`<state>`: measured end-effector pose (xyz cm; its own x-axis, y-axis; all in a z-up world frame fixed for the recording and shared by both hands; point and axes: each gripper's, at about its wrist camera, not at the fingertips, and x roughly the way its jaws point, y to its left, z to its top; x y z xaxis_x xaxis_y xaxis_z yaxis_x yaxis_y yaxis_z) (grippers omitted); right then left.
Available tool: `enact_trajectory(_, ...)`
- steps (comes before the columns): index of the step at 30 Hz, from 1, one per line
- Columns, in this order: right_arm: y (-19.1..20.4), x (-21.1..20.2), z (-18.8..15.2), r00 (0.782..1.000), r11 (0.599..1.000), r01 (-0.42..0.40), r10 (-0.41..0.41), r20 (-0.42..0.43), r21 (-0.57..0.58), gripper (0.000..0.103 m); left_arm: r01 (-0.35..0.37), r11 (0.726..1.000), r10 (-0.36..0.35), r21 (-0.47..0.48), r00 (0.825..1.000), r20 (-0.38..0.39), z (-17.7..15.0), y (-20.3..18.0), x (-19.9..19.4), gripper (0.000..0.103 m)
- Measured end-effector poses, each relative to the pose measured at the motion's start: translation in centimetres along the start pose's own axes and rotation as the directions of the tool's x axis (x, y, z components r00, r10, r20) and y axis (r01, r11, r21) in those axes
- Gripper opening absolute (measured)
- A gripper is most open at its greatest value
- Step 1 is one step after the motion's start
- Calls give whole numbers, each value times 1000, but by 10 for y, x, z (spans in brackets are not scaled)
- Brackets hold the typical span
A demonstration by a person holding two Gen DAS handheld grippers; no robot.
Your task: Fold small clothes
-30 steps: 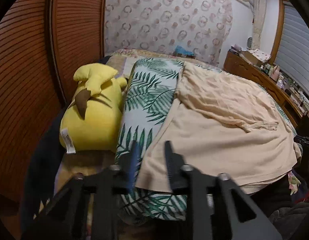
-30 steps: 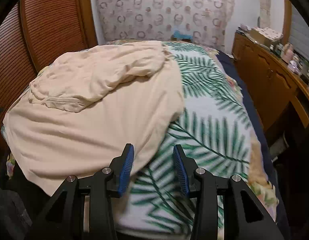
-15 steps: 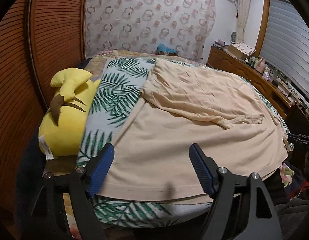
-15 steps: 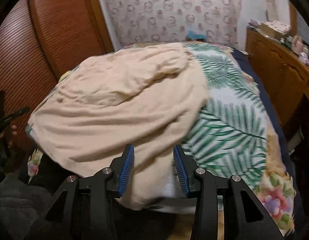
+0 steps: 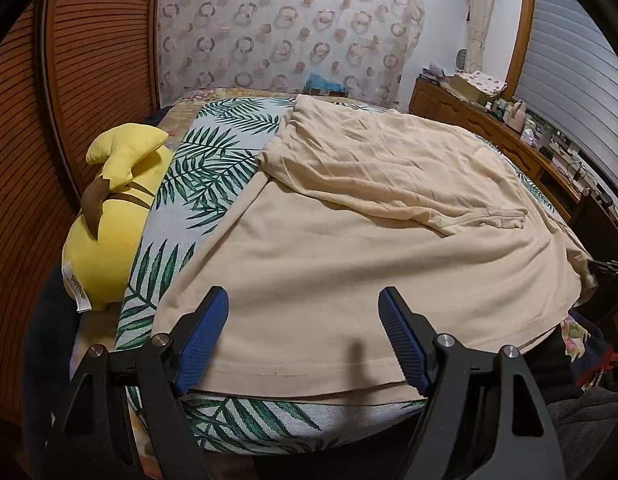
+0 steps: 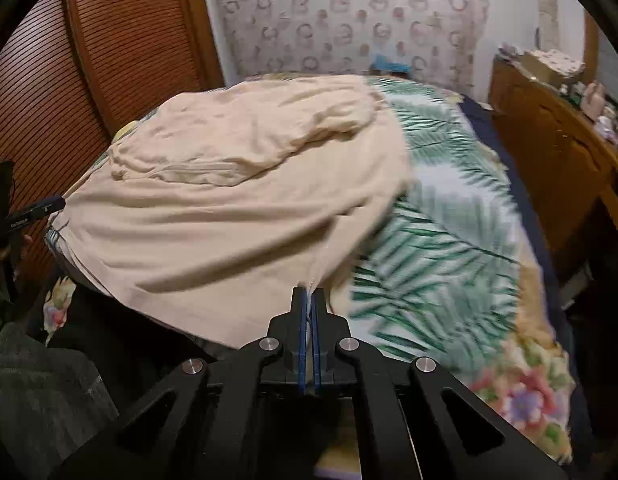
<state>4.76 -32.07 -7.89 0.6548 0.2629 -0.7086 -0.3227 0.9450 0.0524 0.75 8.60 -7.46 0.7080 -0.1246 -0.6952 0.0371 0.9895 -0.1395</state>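
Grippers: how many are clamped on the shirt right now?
1. The right gripper is shut on the beige shirt at its near hem; the left gripper is open over the hem.

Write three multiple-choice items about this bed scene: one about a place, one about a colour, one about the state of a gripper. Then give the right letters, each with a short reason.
1. Where does the plush toy lie?
A. on the shirt
B. left of the shirt, at the edge of the bed
C. on the dresser

2. What colour is the shirt?
A. beige
B. blue
C. black

3. How is the right gripper?
A. wide open
B. out of view
C. shut on the shirt

Answers:
1 B: it lies beside the leaf-print cover, apart from the shirt.
2 A: the whole cloth is pale beige.
3 C: its jaws pinch the shirt's edge, while the left gripper is open.
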Motion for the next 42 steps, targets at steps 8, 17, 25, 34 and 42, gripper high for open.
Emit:
enact_trajectory(8,-21,-14,-17,994,995,98,-96,-50,30,2,-15,1000,15,-11,1000,7,2,2,1,78)
enact_trajectory(17,-19,-23,11,987,987,148,-152,52,65,36,-29,1000,29,-4,999,34,22,1,4,78)
enact_trajectory(25,4,0,58,988,998,41,-47,148,46,46,15,1000,-15,-7,1000,21,51,-7,32,78)
enact_trajectory(34,13,58,95,996,999,-34,33,77,3,46,28,999,-29,-32,999,-28,76,0,68,73)
enact_trajectory(42,9,103,127,998,998,-55,55,5,35,46,44,996,-51,-77,995,-86,95,1,93,53)
